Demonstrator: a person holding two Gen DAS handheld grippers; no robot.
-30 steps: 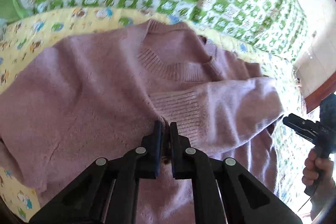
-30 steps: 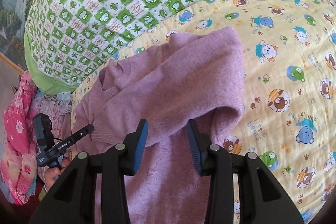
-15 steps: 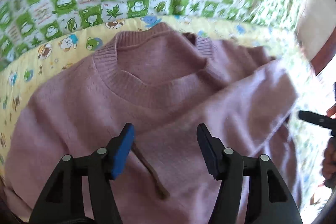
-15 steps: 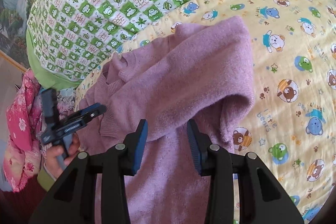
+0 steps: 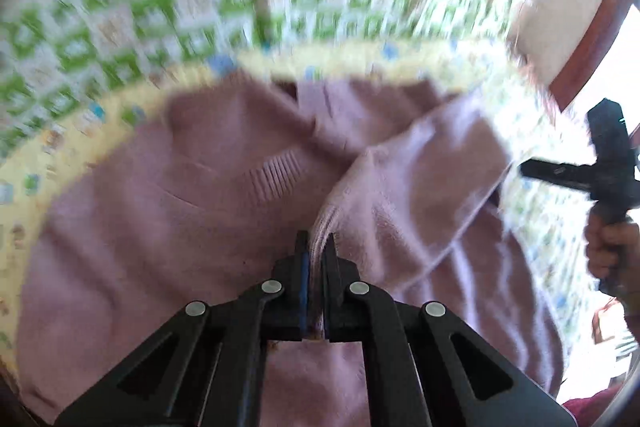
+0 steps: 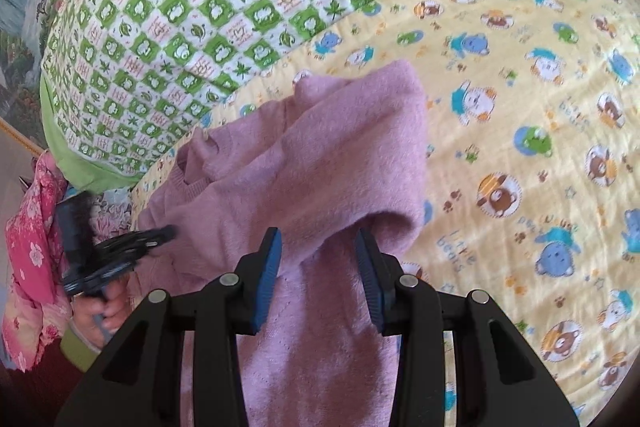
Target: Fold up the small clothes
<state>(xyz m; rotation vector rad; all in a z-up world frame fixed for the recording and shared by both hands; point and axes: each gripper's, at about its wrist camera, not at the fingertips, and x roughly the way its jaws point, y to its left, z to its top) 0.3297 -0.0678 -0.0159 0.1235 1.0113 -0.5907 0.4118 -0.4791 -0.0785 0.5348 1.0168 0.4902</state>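
With its jaws pressed together on a pinch of knit fabric, the left gripper (image 5: 316,251) grips the pink sweater (image 5: 200,211) at what appears to be a sleeve cuff; the left wrist view is heavily motion-blurred. From that pinch the sleeve (image 5: 416,187) runs up and to the right across the sweater body, below the ribbed neckline (image 5: 276,171). The right gripper (image 6: 318,261) hovers over the sweater's folded right side with its blue-padded fingers (image 6: 268,259) spread apart, nothing between them. The sweater lies on a yellow bear-print sheet (image 6: 520,147), just beside a green-and-white checked quilt (image 6: 200,7). Pink floral fabric (image 6: 28,247) sits at the far left of the right wrist view.
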